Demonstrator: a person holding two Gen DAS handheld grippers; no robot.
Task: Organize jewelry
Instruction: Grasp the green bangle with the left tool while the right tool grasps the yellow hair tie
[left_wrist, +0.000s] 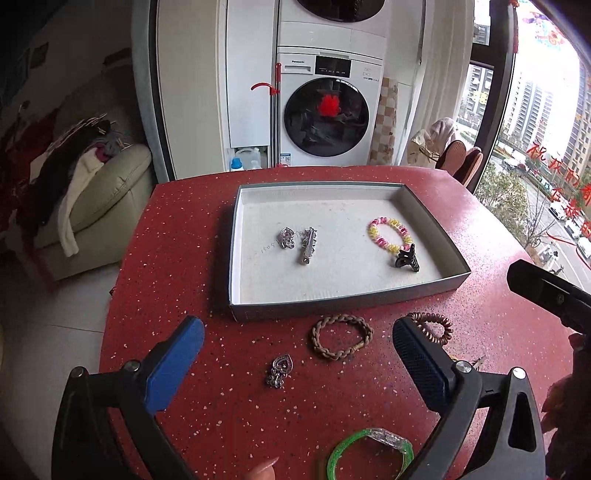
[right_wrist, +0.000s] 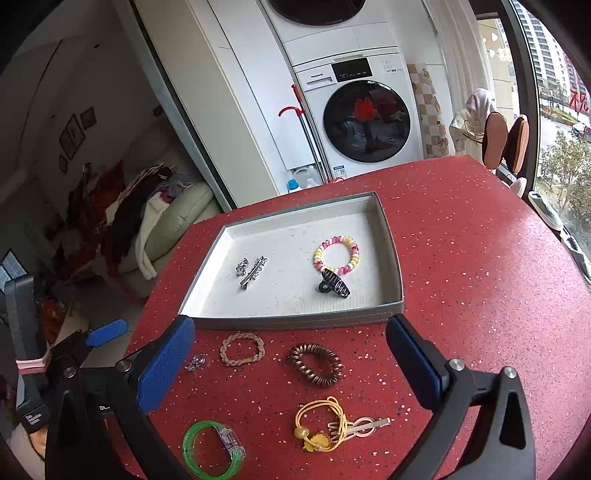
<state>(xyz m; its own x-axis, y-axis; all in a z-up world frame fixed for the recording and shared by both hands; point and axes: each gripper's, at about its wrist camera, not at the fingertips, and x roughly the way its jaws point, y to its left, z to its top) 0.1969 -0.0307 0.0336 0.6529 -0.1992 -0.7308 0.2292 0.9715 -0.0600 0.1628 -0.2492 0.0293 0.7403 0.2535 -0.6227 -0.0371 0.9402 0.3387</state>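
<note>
Jewelry was split between a shallow grey box (left_wrist: 436, 290) near the far edge of the red speckled table (left_wrist: 498, 295) and the bare tabletop along the box's near wall. Inside the box lay a pink-and-yellow coil bracelet (right_wrist: 337, 254) touching a black claw clip (right_wrist: 334, 283) toward the right wall, with a silver barrette (right_wrist: 252, 272) and a silver charm (right_wrist: 242, 266) side by side toward the left.

Outside, 6 pieces waited: a green bangle (right_wrist: 212, 448) at the near edge, a brown coil hair tie (right_wrist: 316, 363), a yellow cord tie (right_wrist: 319, 424) lying over a rose-gold clip (right_wrist: 369, 424), a braided tan bracelet (left_wrist: 341, 336), and a small heart pendant (left_wrist: 279, 370).

Both the left gripper (left_wrist: 297, 363) and the right gripper (right_wrist: 290, 360) hovered with fingers wide apart, holding nothing.

All pieces looked light. The bangle seemed rigid and slick, best pinched across its rim; the coil and braid seemed soft and would squash; the pendant sat flat and would likely be fiddly.
</note>
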